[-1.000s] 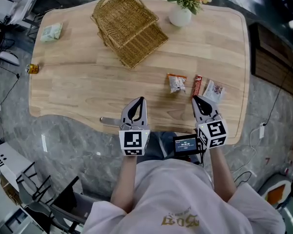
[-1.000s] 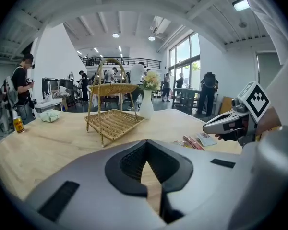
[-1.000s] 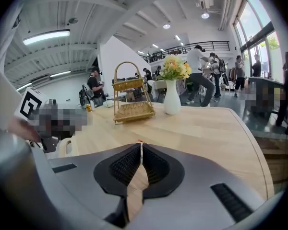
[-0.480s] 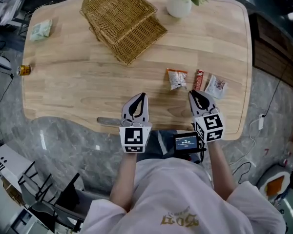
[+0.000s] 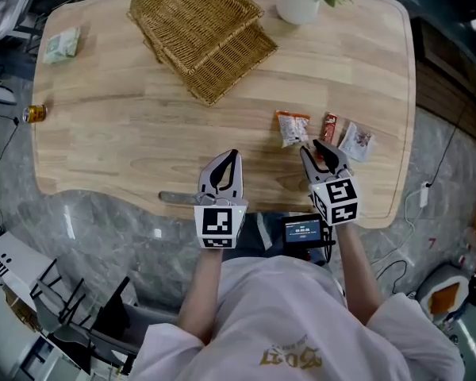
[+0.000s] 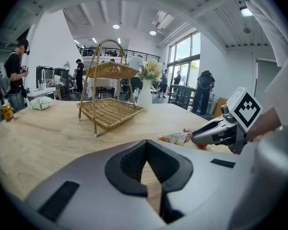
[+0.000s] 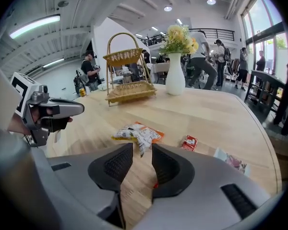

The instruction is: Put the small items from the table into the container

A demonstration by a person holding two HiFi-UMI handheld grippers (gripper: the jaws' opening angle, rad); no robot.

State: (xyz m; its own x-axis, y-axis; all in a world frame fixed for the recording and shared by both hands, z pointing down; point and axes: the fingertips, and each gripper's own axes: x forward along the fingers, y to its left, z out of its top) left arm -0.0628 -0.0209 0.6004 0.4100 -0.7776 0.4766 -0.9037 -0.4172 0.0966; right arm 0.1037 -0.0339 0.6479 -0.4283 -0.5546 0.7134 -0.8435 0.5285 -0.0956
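Just beyond opening right tongs (image 7: 142, 148) lies snack packet (image 7: 136, 132).

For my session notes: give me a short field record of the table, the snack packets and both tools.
surface: light wooden table
container: two-tier wicker basket, far side
packets: orange-and-white packet, small red packet, white-and-pink packet
left tool: shut, empty
right tool: jaws opening, nothing gripped, aimed at orange-and-white packet

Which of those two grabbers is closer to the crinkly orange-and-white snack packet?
Right. The right gripper, jaws opening with nothing held between them, sits just short of the orange-and-white snack packet; the left gripper is farther off to its left.
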